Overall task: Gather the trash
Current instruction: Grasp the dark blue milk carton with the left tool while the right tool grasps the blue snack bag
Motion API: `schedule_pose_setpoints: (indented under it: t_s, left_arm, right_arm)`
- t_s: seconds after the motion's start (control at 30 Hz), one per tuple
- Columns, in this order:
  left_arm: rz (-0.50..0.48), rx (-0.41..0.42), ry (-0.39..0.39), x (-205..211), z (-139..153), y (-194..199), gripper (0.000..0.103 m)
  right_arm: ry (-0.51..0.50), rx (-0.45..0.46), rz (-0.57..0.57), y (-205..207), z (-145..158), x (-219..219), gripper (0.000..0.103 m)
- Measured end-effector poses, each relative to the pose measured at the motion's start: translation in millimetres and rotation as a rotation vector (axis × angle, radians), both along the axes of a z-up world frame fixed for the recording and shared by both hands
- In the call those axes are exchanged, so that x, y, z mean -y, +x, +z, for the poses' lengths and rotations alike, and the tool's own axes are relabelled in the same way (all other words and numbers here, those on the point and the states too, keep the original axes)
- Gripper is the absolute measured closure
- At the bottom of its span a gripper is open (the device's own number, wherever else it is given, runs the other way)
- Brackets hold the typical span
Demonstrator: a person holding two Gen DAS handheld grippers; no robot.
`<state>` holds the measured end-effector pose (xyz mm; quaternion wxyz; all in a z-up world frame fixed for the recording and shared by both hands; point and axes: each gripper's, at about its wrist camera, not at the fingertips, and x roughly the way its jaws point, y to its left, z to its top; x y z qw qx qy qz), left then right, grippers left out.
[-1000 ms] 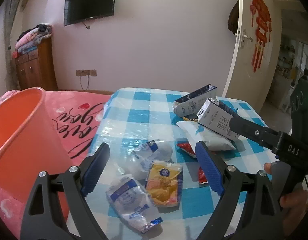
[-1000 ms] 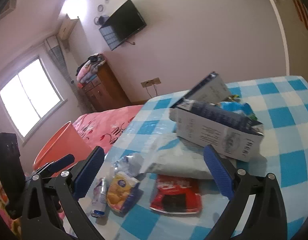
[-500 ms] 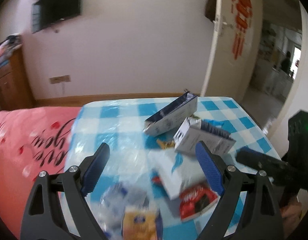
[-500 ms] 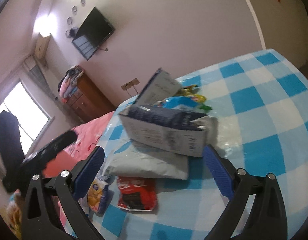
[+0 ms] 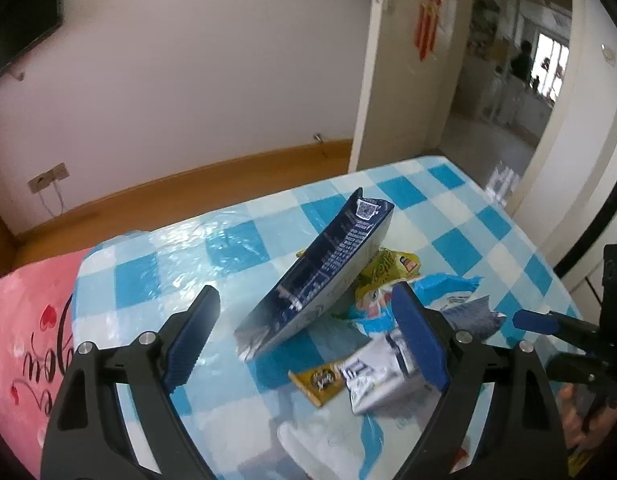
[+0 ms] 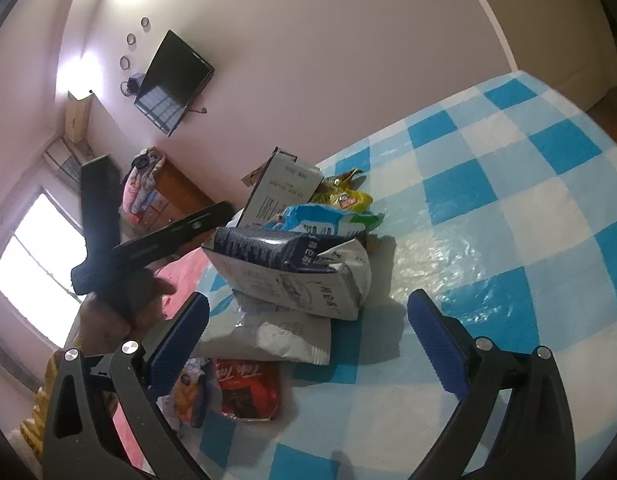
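Note:
Trash lies heaped on a blue-checked tablecloth (image 5: 448,248). My left gripper (image 5: 304,336) is open, and a dark blue carton (image 5: 324,276) leans between and beyond its fingers, untouched. Behind the carton lie a yellow-green wrapper (image 5: 384,272) and a blue-white wrapper (image 5: 440,288). A crumpled silver carton (image 5: 380,372) and a yellow packet (image 5: 318,380) lie nearer. My right gripper (image 6: 308,344) is open too, empty, just short of the crumpled carton (image 6: 292,276). That carton rests on a white bag (image 6: 268,332). A red packet (image 6: 248,388) lies in front.
A pink bedspread (image 5: 20,320) borders the table's left side. A white door (image 5: 388,60) stands open behind the table, with a lit room beyond. In the right wrist view a hand (image 6: 120,316) holds the left gripper's handle, before a wooden dresser (image 6: 176,192) and a wall television (image 6: 172,80).
The left wrist view swung right: the orange bucket and the near wrappers left it, and the dark blue carton now sits between the fingers. My right gripper rolled and neared the crumpled carton.

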<state>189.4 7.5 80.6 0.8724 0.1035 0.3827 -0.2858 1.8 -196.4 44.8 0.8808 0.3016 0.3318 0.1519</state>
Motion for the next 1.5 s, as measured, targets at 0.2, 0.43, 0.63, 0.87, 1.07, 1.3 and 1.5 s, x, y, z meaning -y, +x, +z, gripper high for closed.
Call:
schedule_pose_setpoints:
  t_s: [0.2, 0.43, 0.63, 0.87, 1.07, 1.3, 1.5]
  left_arm:
    - [-0.049, -0.048, 0.034, 20, -11, 25, 0.015]
    - [-0.050, -0.132, 0.016, 36, -27, 36, 0.047]
    - [-0.036, -0.175, 0.000, 39, -31, 24, 0.057]
    - [-0.069, -0.208, -0.014, 49, -33, -11, 0.057]
    - [-0.077, -0.219, -0.030, 52, -34, -48, 0.057]
    - [0.057, -0.190, -0.093, 26, -31, -64, 0.061]
    - [0.156, -0.172, -0.185, -6, -22, -69, 0.068]
  right_arm:
    - [0.006, -0.001, 0.036, 2, -1, -5, 0.005]
    - [0.007, -0.003, 0.055, 1, -2, -10, 0.005]
    - [0.015, 0.009, 0.030, -3, 1, -4, 0.005]
    - [0.013, 0.022, -0.018, -8, 6, 15, 0.005]
    - [0.001, 0.034, -0.056, -15, 11, 28, 0.005]
    - [-0.012, 0.002, -0.026, -11, 5, 26, 0.005]
    - [-0.031, 0.005, 0.013, -12, 7, 11, 0.005]
